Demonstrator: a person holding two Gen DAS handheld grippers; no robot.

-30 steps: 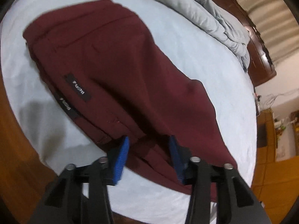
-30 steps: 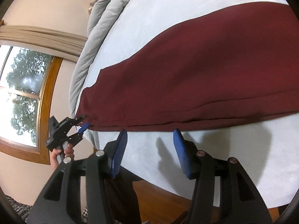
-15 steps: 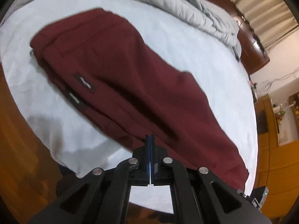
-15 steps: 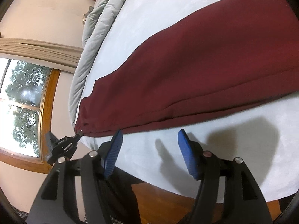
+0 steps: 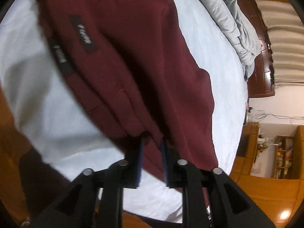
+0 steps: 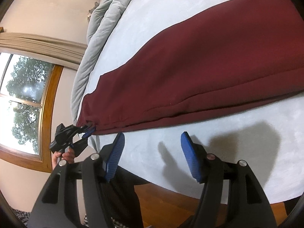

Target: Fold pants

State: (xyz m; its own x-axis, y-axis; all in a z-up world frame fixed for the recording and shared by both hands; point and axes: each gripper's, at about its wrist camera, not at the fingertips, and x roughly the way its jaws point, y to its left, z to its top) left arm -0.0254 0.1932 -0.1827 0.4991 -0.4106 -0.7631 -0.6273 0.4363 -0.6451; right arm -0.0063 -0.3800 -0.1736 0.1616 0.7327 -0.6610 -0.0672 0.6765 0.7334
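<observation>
On the white-sheeted bed (image 6: 218,142), dark maroon fabric pants (image 6: 209,70) lie flat; left gripper (image 5: 152,159) jaws straddle the hem, apart; right gripper (image 6: 152,155) jaws spread, empty.

The pants (image 5: 133,57) run off at 12 o'clock; their labels' (image 5: 83,34) lettering is blurred. The left gripper's (image 5: 152,150) tips hide under fabric.

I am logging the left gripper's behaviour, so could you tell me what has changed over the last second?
The left gripper, open a second ago, shut fully half a second ago while drawn back from the maroon pants; now its jaws stand partly apart around the near edge of the fabric, with the camera much closer. The right gripper stayed open above the white sheet, and the pants still lie flat.
</observation>
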